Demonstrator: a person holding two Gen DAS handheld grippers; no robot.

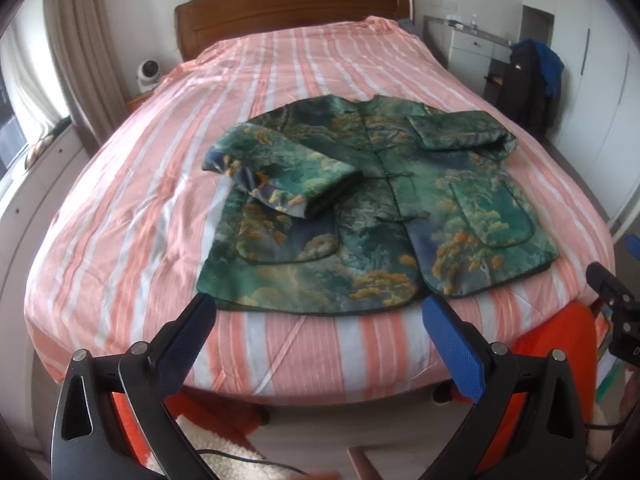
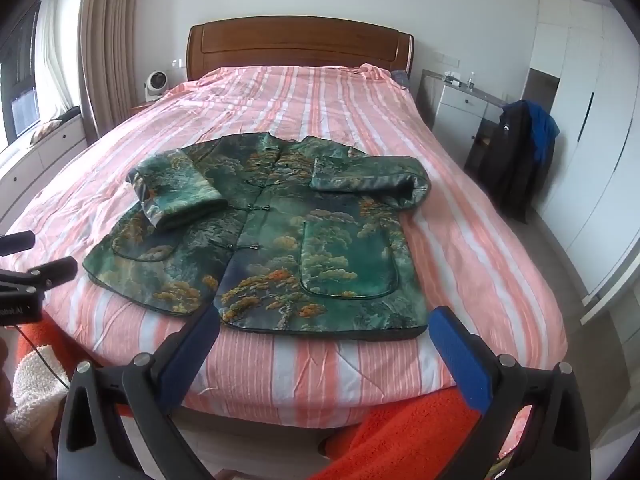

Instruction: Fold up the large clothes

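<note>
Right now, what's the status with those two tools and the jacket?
Left tool open, empty. Right tool open, empty. Jacket flat on bed, both sleeves folded in. Nothing in the way.

Black left gripper (image 1: 316, 312) and right gripper (image 2: 324, 322) (blue pads, silver screws)

Only one scrap of lettering shows: small white characters on the black body of the left tongs (image 2: 18, 308), at nine o'clock in the right wrist view, cut off by the picture's edge and too small to read for certain. Nothing else in either view carries legible text.
</note>
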